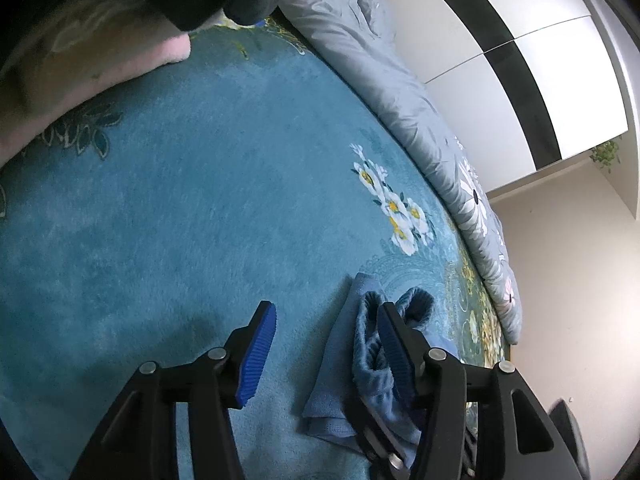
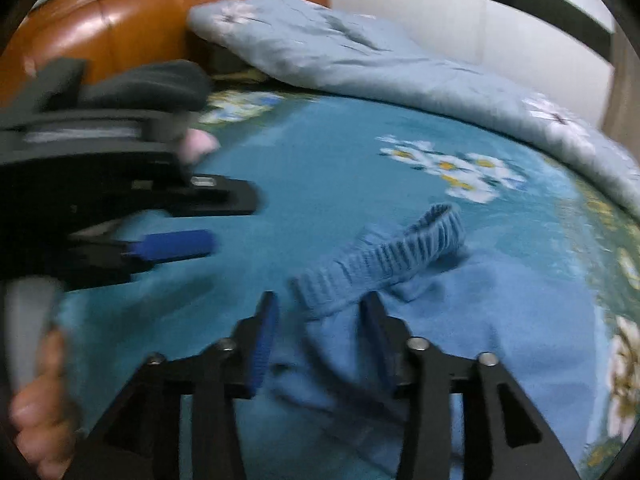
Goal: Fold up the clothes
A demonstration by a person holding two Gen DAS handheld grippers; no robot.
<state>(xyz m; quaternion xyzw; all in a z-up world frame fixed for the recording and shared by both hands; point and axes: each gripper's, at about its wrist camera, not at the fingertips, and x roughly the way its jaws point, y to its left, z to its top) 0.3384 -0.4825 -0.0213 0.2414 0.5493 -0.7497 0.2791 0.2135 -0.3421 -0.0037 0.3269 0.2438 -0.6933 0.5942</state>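
Right wrist view: two tools, right tool and left tool, both spread wide over one blue garment.

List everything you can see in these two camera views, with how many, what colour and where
blue garment: one, light blue with a ribbed band, crumpled on the bed in front of both grippers
bedspread: one, teal with white and yellow flowers, covering the bed
quilt: one, pale grey-blue with white flowers, bunched along the far edge of the bed
pink fabric: one, pale pink, on the bed's far left in the left wrist view
headboard: one, orange-brown, behind the quilt
wardrobe: white panels with a dark band, beyond the bed
left gripper: black, blue pads, open, over the garment's edge
right gripper: black, blue pads, open, at the ribbed band
hand: one, lower left of the right wrist view
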